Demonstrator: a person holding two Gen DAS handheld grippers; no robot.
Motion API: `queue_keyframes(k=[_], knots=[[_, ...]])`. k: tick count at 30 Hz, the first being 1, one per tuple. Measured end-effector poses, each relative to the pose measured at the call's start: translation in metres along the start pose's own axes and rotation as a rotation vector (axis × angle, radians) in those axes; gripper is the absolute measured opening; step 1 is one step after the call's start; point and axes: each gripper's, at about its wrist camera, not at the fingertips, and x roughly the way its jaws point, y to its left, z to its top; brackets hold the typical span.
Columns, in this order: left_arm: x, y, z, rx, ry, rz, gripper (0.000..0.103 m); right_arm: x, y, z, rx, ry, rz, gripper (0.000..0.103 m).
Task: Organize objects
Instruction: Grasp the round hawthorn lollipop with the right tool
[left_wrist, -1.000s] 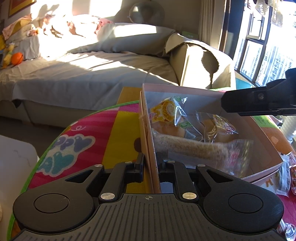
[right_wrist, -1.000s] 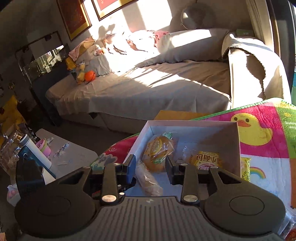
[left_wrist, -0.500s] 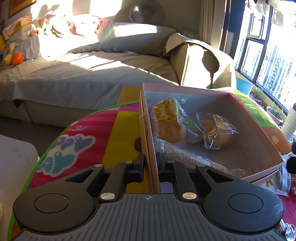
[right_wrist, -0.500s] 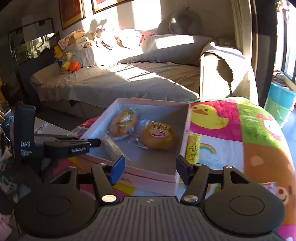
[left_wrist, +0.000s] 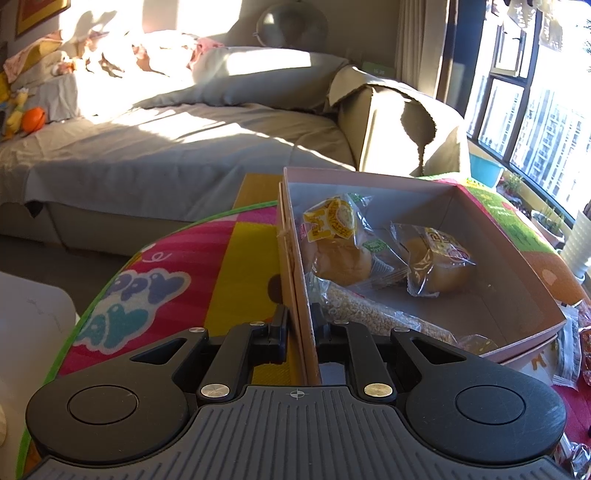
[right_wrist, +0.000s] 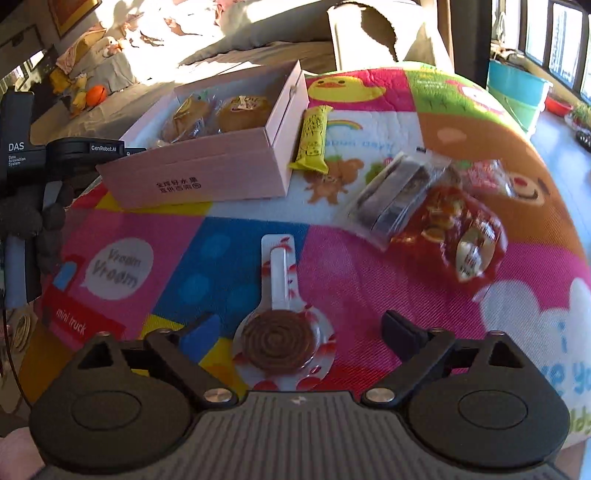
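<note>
A: Sunlit living room, a bright children's play mat (right_wrist: 236, 254) spread before a covered sofa (left_wrist: 155, 147). What sits at the left of the pink box (right_wrist: 207, 177)?

B: The left gripper (left_wrist: 300, 325), seen in its own view clamped on the box's near left wall — one finger outside the cardboard, one inside. In the right wrist view its black body shows just left of the box, a gloved hand (right_wrist: 33, 218) around the handle.

A: And inside the box?

B: Three wrapped snacks: a bun in a yellow-printed wrapper (left_wrist: 338, 243) by the left wall, a second wrapped bun (left_wrist: 437, 266) to its right, and a long grain bar in clear film (left_wrist: 373, 317) along the near side, close to the clamped wall.

A: To the right of the box?

B: A yellow wrapped bar (right_wrist: 313, 138) lies just beside the box's right wall. Farther right and nearer the camera, well apart from the box, lie a clear pack of dark slices (right_wrist: 395, 195) and a red snack bag (right_wrist: 454, 236), touching each other; both are blurred.

A: The right gripper (right_wrist: 299, 328)?

B: In front of the box, well apart from it — its jaws have just been opening and stand wide apart. A flat spiral lollipop in clear wrap (right_wrist: 280, 332) lies on the mat between the fingers; neither pad touches it.
</note>
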Motion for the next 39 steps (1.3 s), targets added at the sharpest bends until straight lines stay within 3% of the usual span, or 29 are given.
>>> queue_keyframes(k=[9, 17, 19, 25, 30, 39], knots=[[-0.009, -0.008, 0.005, 0.039, 0.017, 0.035, 0.013, 0.009, 0.03, -0.013, -0.065, -0.017, -0.141, 0.103], [-0.018, -0.009, 0.004, 0.051, 0.018, 0.03, 0.013, 0.003, 0.025, -0.014, -0.103, -0.029, -0.095, 0.103], [-0.018, -0.01, 0.004, 0.049, 0.017, 0.034, 0.012, -0.003, 0.024, -0.017, -0.11, -0.036, -0.066, 0.1], [-0.017, -0.011, 0.002, 0.045, 0.015, 0.046, 0.012, -0.01, 0.029, -0.021, -0.143, -0.047, -0.045, 0.079], [-0.018, -0.009, 0.002, 0.037, 0.014, 0.036, 0.012, -0.011, 0.031, -0.016, -0.164, -0.037, -0.07, 0.052], [-0.018, -0.009, 0.001, 0.034, 0.012, 0.031, 0.013, -0.035, 0.035, -0.004, -0.163, -0.039, -0.013, 0.052]])
